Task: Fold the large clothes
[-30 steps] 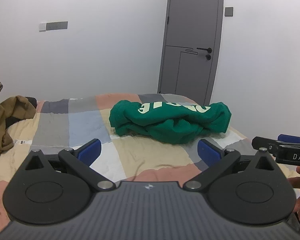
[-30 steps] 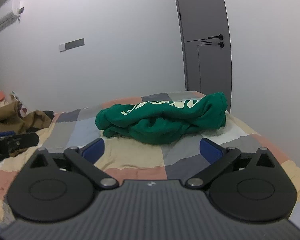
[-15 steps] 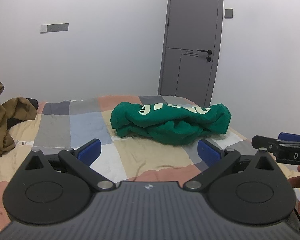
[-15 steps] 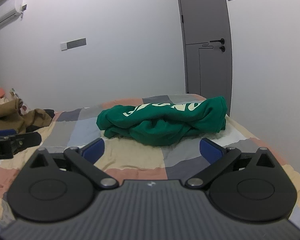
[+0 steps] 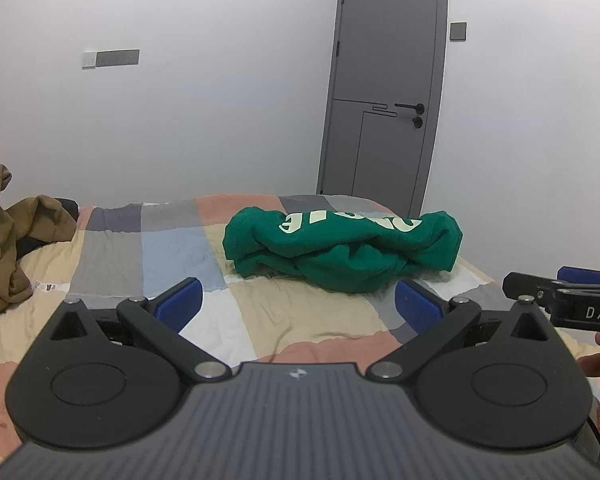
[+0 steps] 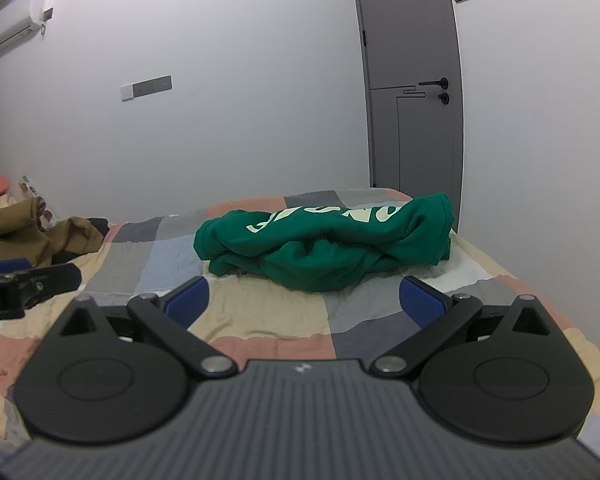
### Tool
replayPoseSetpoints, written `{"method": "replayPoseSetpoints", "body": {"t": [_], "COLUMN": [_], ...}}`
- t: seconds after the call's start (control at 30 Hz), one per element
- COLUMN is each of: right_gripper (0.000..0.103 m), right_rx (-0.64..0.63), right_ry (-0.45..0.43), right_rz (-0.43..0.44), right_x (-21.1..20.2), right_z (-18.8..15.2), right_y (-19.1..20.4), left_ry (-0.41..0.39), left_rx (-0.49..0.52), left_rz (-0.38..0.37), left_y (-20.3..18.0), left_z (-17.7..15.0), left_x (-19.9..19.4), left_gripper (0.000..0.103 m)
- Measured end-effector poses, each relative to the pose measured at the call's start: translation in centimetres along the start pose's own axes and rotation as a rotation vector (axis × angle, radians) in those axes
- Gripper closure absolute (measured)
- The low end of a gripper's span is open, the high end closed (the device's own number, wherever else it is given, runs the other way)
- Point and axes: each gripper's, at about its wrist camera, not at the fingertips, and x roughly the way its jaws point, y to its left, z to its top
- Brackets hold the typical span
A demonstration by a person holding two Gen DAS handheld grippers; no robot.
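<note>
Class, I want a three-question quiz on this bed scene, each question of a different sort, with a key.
1. True or false: the left gripper is shut on the green top.
2. Multiple choice: the brown clothes lie (A) on the green top, (B) apart from it, at the left side of the bed, (C) against the door.
3. Short answer: is the green top spread flat or bunched up?

Key:
1. False. Its jaws stand open and empty, short of the top; the right gripper is the same.
2. B.
3. Bunched up, in a crumpled heap with white lettering on top.
</note>
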Motion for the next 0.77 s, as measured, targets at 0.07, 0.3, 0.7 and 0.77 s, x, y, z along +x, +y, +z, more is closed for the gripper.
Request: {"method": "replayPoseSetpoints", "body": {"t": [0.07, 0.3, 0.7, 0.77], "right_gripper": [0.000, 0.000, 0.000, 0.000], "right_rx": [-0.003, -0.003, 0.006, 0.007], "right_ry": [-0.001, -0.001, 0.001, 0.001], "right_rz": [0.000, -0.003, -0.010, -0.010], "right_x": [-0.07, -0.10, -0.53, -0.53], "right_z": [-0.02, -0.02, -0.23, -0.19], "right_y": [0.07, 0.11, 0.37, 0.38], "left_ry": [-0.001, -0.003, -0.007, -0.008], "left_rx": [0.001, 0.001, 0.002, 0.005], "left_rz": [0.002, 0.006, -0.001, -0.001], "left_y": [0.04, -0.02, -0.16, -0.19], "left_z": [0.01, 0.06, 0.19, 0.19], "left_x": [-0.04, -0.17, -0.52, -0.53], "left_gripper": [0.000, 0.000, 0.000, 0.000]}}
